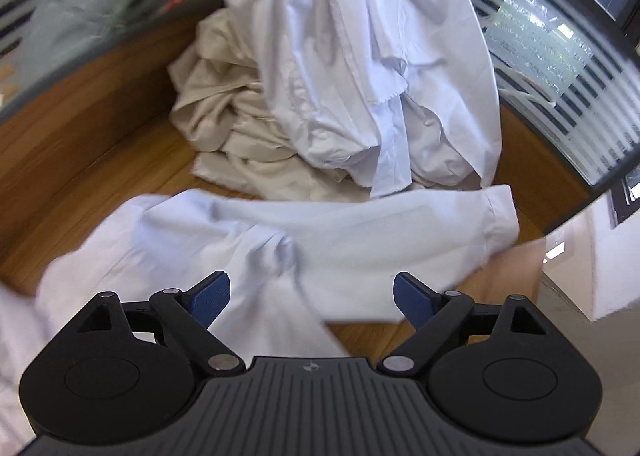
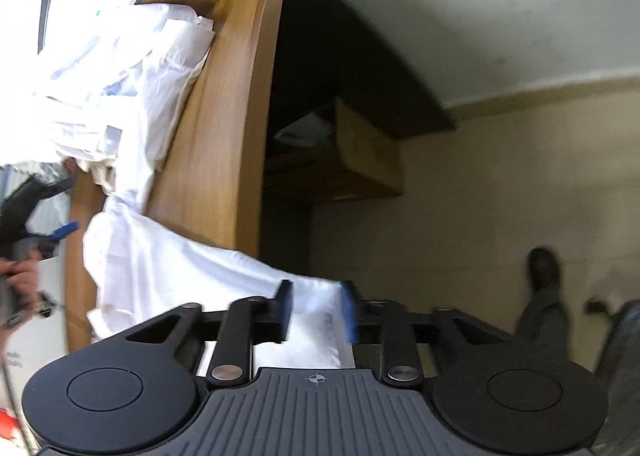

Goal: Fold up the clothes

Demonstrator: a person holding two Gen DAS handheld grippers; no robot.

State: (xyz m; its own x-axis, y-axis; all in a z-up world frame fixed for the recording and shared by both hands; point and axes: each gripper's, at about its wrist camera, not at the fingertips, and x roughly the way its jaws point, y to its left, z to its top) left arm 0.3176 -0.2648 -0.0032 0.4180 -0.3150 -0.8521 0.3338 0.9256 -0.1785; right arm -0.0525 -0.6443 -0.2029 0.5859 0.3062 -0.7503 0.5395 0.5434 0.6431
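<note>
The step in hand looks like laying out one garment before any fold is made: a white shirt [image 1: 256, 240] lies spread across the near part of the wooden table [image 1: 100, 128], its cuffed sleeve [image 1: 496, 216] reaching toward the right edge, while a heap of other white clothes [image 1: 380, 56] and a crumpled beige garment [image 1: 240, 116] wait behind it. The left hand-held gripper [image 1: 312, 296] hangs just above the shirt with its blue pads far apart and nothing between them. In the right wrist view, the right hand-held gripper [image 2: 318, 310] sits off the table's edge, over the floor [image 2: 460, 216], its jaws partly apart with a tail of the white shirt running between the pads; whether they press on the cloth is unclear through the blur. The next move probably calls for flattening the shirt on the table, then taking fresh hold of an edge or sleeve to begin a fold.
</note>
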